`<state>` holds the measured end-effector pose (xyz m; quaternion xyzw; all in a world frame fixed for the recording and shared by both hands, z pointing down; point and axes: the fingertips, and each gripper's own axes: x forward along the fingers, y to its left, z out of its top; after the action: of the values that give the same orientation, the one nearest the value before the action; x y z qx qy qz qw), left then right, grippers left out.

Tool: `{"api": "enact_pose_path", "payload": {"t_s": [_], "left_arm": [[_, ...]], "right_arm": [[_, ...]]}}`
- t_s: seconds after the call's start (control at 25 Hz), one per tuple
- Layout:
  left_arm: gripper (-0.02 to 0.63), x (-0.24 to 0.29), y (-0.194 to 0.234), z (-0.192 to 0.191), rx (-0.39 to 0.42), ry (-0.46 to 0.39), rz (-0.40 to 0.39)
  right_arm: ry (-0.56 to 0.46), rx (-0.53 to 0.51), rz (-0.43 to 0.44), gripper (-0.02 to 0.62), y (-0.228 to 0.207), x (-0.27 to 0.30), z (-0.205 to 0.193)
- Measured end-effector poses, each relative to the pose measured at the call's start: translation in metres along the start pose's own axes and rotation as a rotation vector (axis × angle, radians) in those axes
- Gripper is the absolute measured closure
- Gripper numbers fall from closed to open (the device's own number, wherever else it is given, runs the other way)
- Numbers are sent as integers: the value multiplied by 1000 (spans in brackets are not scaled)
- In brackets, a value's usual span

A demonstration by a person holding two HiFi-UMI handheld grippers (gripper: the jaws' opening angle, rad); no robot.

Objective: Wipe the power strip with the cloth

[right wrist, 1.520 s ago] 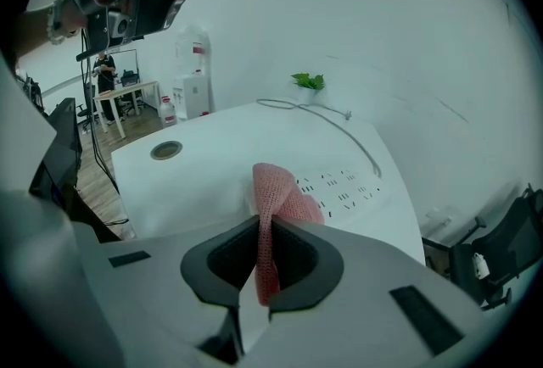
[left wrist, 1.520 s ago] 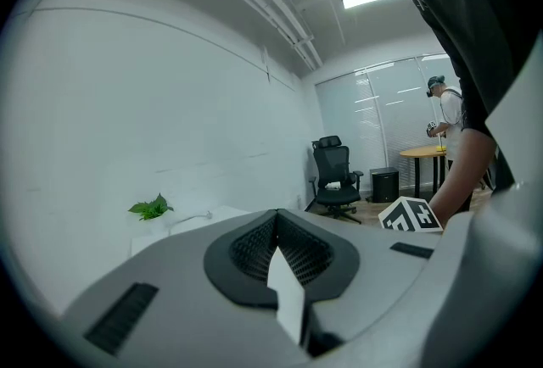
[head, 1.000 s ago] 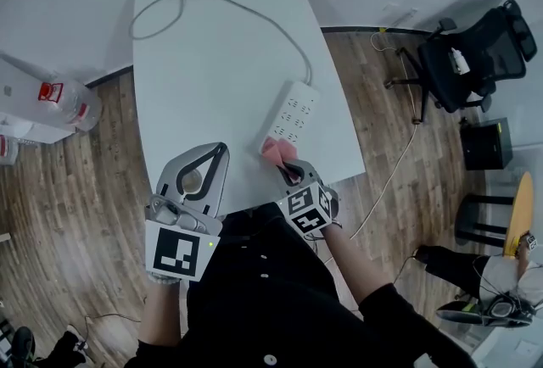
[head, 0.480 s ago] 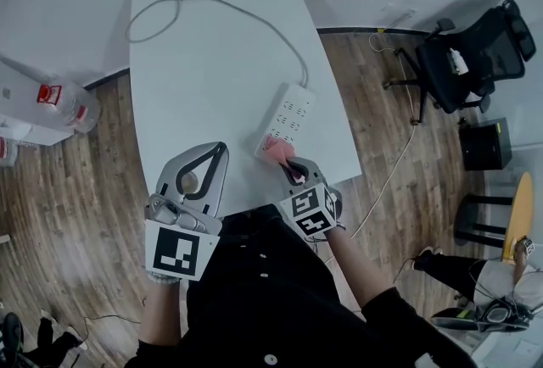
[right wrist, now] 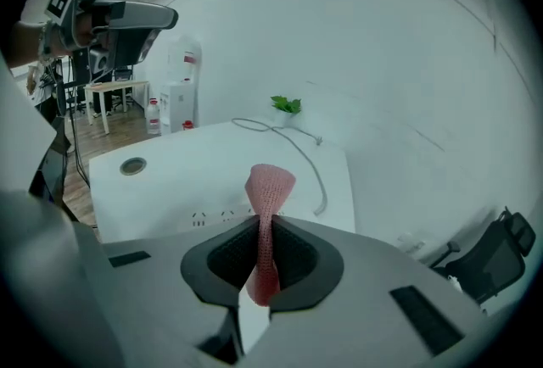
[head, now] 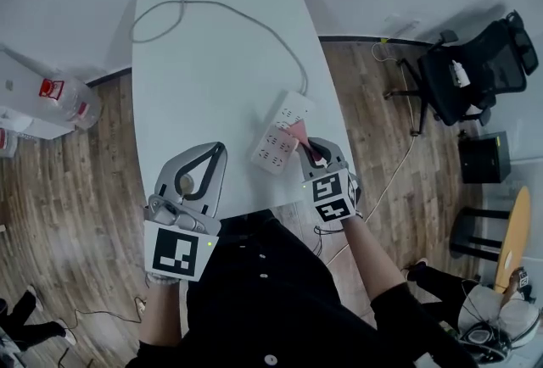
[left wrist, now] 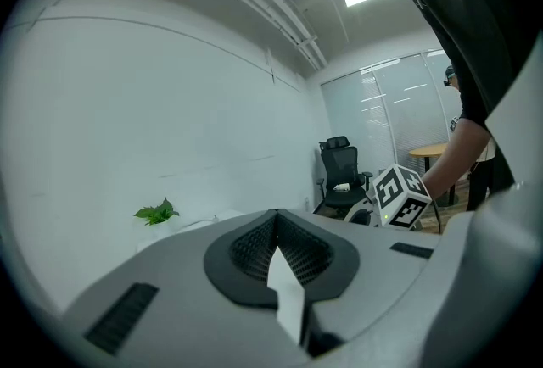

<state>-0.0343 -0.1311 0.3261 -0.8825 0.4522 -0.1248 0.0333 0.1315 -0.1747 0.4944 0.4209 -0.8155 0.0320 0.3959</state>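
We have the pink cloth [right wrist: 270, 186] pinched between the jaws of the right gripper [head: 305, 144], which are closed on its lower end. The free end stands up in a soft, crumpled tuft. It is thin and limp, so it should fold rather than push. A hold low down, as now, probably leaves enough loose cloth to drag over the surface.

The white power strip [head: 278, 136] lies on the table [head: 195, 86] near its right edge, with its grey cord [head: 254, 19] trailing away toward the far end. The strip looks light and smooth (likely to slide under a firm wipe), and nothing pins it down. The left gripper [head: 216, 151] rests near the front edge, well apart from the strip, with its jaws together on nothing.

A second ago the cloth sat at the strip's near end. Now it touches the right long edge about midway along. The strip has turned a little and slid nearer to us. The right gripper has shifted to the right, while the left one has stayed where it was.
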Motion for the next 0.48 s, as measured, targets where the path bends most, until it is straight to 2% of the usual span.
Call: {"api": "enact_pose_path", "payload": {"t_s": [0.48], "left_arm": [[592, -7, 6, -4, -8, 34, 100]], "right_arm": [[-20, -156, -62, 545, -74, 44, 30]]}}
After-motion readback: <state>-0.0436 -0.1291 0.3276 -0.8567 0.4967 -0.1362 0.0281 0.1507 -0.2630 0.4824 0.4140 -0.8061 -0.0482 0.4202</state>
